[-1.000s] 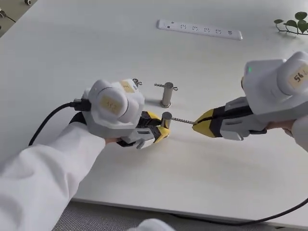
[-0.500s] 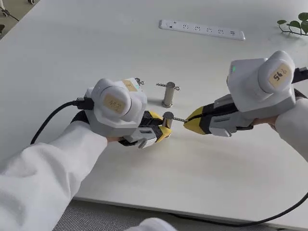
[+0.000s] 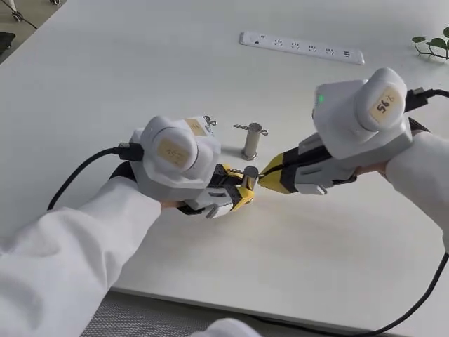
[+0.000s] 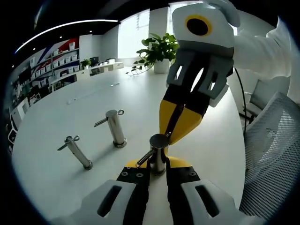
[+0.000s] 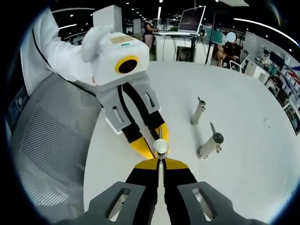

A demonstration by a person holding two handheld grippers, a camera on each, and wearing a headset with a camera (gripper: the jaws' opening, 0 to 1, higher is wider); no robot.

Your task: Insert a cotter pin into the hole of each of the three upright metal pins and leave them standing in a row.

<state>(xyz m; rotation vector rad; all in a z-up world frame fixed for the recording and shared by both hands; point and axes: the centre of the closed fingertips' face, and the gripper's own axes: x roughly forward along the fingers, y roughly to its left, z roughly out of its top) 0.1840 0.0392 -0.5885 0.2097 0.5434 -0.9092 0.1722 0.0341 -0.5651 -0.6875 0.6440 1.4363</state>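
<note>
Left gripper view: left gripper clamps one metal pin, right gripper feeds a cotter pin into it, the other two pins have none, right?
No: the left gripper view shows cotter pins through the middle pin and the end pin. The left gripper does clamp the third pin, and the right gripper feeds the third cotter pin.

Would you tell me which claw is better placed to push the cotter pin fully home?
Right: the right claw grips the cotter pin, partly through the metal pin, while the left claw clamps that pin upright.
</note>
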